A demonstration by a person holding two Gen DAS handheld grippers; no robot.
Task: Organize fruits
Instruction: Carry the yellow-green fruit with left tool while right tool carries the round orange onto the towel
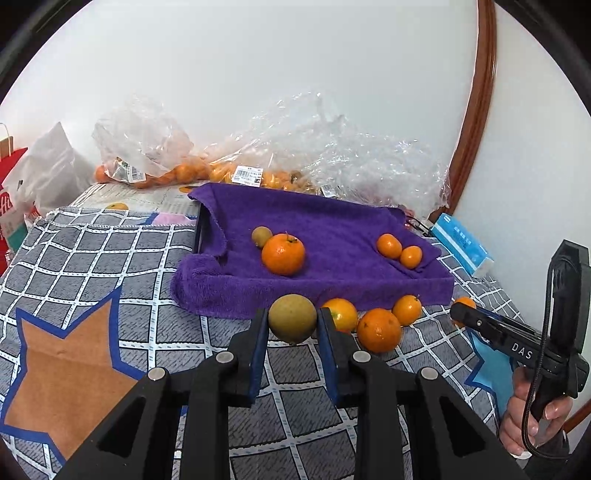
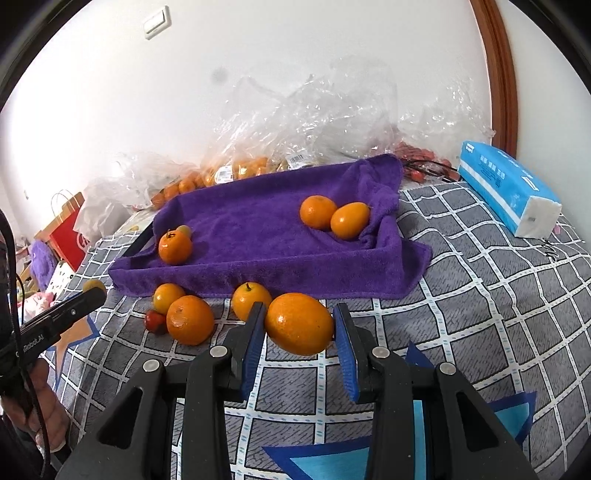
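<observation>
- This looks like a room in a home, maybe a bedroom.
- A soft grey cloth with white squares and big star shapes [image 2: 480,280] covers the flat top, like a blanket on a bed.
- A plain white wall [image 1: 295,66] stands behind, with a white light switch [image 2: 157,22] on it.
- A curved brown wooden frame [image 1: 480,110] runs up the wall, like the edge of a door.
- Crinkly clear plastic shopping bags of small orange fruits [image 1: 258,162] with shop price stickers lie by the wall.
- A blue and white pack of paper tissues [image 2: 509,188] lies on the cloth.
- A red paper bag with handles [image 2: 70,229] stands at the side.
- A fluffy purple towel [image 2: 266,236] is spread over a tray.
</observation>
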